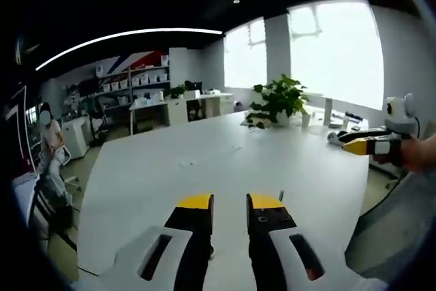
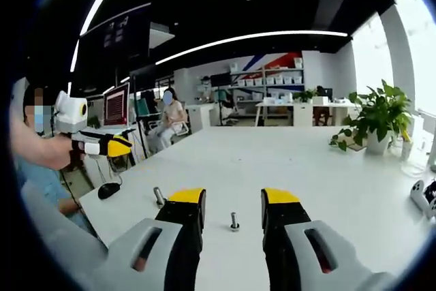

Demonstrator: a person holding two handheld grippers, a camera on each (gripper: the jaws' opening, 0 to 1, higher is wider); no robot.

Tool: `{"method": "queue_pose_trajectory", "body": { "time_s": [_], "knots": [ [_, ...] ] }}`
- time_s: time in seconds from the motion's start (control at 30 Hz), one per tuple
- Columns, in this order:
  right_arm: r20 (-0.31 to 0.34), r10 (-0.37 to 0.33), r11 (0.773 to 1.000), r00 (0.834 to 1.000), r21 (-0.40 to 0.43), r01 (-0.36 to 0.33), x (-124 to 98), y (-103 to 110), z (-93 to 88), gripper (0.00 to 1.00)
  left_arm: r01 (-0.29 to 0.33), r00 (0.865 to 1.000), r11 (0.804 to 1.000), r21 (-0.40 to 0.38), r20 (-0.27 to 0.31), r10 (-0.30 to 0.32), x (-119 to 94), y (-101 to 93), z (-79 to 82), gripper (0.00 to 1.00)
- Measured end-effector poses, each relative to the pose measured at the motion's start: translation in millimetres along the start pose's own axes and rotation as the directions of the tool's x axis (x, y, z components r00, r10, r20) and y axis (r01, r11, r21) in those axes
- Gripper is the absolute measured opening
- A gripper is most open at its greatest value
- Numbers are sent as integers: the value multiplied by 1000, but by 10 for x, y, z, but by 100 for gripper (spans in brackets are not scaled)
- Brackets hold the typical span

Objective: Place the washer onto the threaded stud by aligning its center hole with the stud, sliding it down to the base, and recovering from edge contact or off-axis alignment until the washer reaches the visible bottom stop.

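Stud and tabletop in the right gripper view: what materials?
Stud: looks like bare metal, grey with a dull sheen, standing upright; threads too small to confirm. Table: smooth white matte top, likely laminate, though the look leaves it open; it reflects only soft light.

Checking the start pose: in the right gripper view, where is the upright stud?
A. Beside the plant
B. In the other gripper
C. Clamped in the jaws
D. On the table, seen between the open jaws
D: the stud stands free on the table, in the gap of the open right gripper.
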State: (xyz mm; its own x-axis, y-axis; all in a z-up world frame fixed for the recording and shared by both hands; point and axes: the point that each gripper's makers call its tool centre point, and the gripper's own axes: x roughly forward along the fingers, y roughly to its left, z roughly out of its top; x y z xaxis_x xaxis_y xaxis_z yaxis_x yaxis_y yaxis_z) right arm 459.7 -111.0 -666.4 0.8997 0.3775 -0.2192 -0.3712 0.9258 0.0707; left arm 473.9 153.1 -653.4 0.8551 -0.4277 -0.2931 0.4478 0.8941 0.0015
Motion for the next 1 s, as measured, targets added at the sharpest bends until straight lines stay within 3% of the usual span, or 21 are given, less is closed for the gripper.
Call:
{"method": "queue_pose_trajectory", "body": {
  "time_s": [0.2, 0.3, 0.4, 0.57, 0.67, 1.0],
  "knots": [
    [0, 3, 1000, 1000, -4, -3, -6, 13, -3, 35, -44, 996, 999, -15, 76, 45, -157, -32, -1, 19],
    [-8, 8, 1000, 1000, -9, -8, 3, 23, -27, 35, -21, 993, 997, -70, 115, 29, -183, -90, 12, 23],
    [-9, 11, 1000, 1000, -8, -11, 5, 27, -29, 35, -44, 996, 998, -50, 81, 48, -176, -94, -84, 23],
    [-4, 8, 1000, 1000, -3, -8, -5, 18, -22, 36, -66, 993, 996, -53, 99, 71, -226, -106, -50, 23],
    [-1, 12, 1000, 1000, -3, -12, 3, 28, -17, 36, -86, 986, 994, -61, 141, 94, -283, -97, 8, 23],
    [-3, 19, 1000, 1000, -13, -19, 11, 61, -36, 36, -108, 979, 992, -67, 166, 118, -330, -70, -10, 23]
  ]
}}
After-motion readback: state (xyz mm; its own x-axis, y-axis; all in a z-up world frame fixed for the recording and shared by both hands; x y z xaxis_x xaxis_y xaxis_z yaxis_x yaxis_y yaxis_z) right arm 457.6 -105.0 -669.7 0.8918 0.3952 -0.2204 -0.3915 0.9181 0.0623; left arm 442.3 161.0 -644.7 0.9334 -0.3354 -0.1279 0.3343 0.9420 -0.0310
